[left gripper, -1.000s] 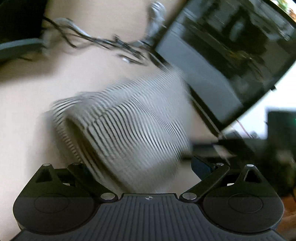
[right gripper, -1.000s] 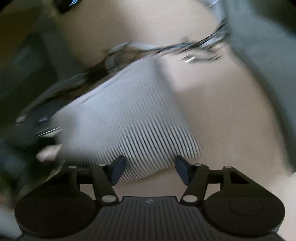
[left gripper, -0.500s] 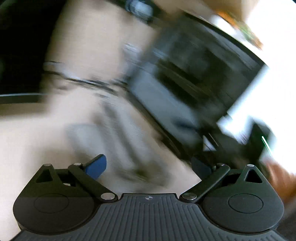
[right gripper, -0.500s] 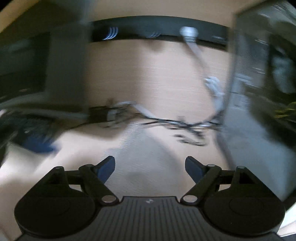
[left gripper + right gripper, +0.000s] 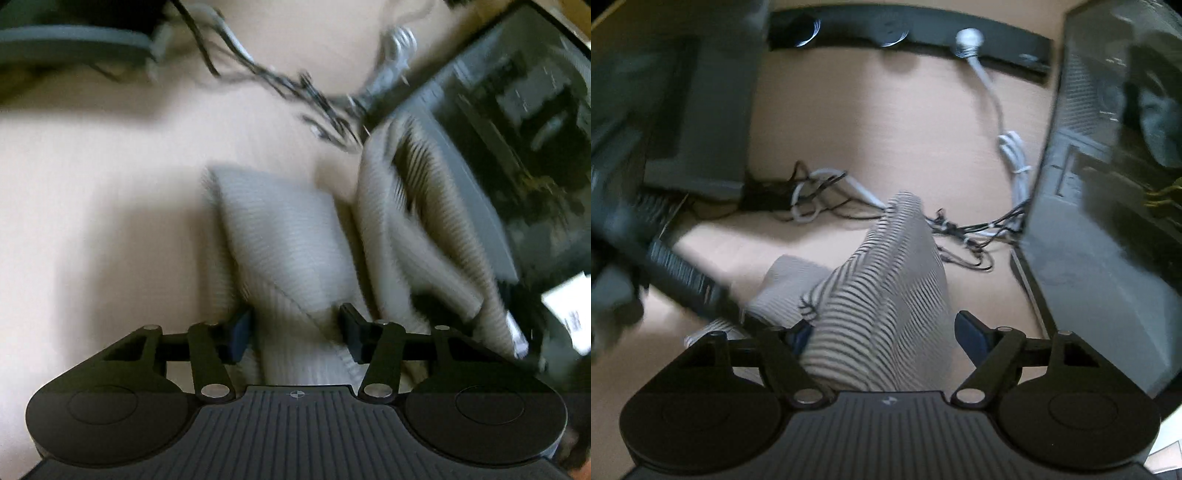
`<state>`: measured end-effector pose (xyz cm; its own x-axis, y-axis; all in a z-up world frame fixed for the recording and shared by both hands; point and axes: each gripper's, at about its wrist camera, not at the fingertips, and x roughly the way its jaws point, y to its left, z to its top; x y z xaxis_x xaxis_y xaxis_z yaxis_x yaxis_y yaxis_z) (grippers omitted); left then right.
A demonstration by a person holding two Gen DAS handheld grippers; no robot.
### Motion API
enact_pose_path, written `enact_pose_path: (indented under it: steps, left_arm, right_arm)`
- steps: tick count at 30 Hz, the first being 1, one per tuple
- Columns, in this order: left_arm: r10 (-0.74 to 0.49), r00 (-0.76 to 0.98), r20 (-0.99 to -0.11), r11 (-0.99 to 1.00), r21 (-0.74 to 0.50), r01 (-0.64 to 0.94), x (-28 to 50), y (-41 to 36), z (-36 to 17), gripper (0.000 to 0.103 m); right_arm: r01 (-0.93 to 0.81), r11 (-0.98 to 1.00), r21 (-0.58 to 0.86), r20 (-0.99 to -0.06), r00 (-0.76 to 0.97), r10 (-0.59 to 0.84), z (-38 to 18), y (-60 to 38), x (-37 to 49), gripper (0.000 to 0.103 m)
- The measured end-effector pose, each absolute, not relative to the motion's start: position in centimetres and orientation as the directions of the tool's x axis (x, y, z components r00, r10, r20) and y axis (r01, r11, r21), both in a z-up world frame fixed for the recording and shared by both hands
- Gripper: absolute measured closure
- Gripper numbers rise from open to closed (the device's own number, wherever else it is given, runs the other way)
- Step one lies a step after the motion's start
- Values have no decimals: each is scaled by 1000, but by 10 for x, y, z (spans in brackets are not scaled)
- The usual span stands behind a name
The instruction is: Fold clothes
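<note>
A black-and-white striped garment (image 5: 291, 240) lies bunched on the beige tabletop (image 5: 92, 221). In the left wrist view a thick fold of it fills the gap of my left gripper (image 5: 295, 328), whose jaws are closing around it. The picture is blurred and I see no firm pinch. In the right wrist view the same striped garment (image 5: 886, 280) rises in a ridge and drapes across my right gripper (image 5: 886, 336). It covers the left fingertip, while a gap shows beside the right finger (image 5: 971, 336). These jaws stand wide and are closing slightly.
A tangle of black and white cables (image 5: 820, 195) lies just behind the garment. A dark computer case with a glass side (image 5: 1108, 221) stands close on the right. A grey stand base (image 5: 698, 110) is at the left, and a blurred black ridged tool (image 5: 683, 273) crosses in front of it.
Both views swung quickly and have come back to the garment. The left jaws have narrowed from wide to about half, and cloth is now between the fingers of both grippers.
</note>
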<state>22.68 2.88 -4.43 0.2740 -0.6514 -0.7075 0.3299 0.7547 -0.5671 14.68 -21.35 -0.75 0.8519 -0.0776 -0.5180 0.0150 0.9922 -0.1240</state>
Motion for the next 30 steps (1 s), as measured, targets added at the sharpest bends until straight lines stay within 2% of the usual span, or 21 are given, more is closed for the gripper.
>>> enact_pose_path:
  steps: [2,5,7,9,13,17,20,26,28,30]
  left_arm:
    - [-663,248,-706,740,-570,357,218,22,-48,48]
    - [-678,218,-702,723,-581,374,209,21,-46,46]
    - [-665,236,-709,732,-554,397,202,28,-39,43]
    - [-663,237,-710,732,-550,402,200,34,-37,44]
    - [-662,216,-718,730,-552,404,202,31,-47,52]
    - [-667,227,-709,720,-537,440,199,27,-49,52]
    - [-664,237,-709,721,-524,454,195,27,-48,52]
    - [-659,253,-708,730,-523,440,189,42,-43,49]
    - [-648,269,-713,741,-509,438,188,54,-37,42]
    - [-606,321,-727,777,-457,433,189,72,-27,40]
  right_arm:
    - [13,992,-124,-507,859,-75,-4,-220,148,28]
    - [-11,995,-97,-556,830,-45,-7,-222,152,44]
    - [-26,999,-35,-595,803,0,-12,-226,156,72]
    - [-25,999,33,-595,803,39,-4,-227,153,76]
    - [-126,988,90,-526,836,155,39,-205,149,77]
    - [-202,973,113,-573,786,230,28,-171,163,77]
    - [-179,977,115,-621,755,211,9,-159,174,76]
    - [-183,980,81,-641,743,192,3,-148,180,75]
    - [-183,982,43,-639,750,168,1,-142,175,74]
    - [-176,984,4,-632,763,139,2,-138,169,72]
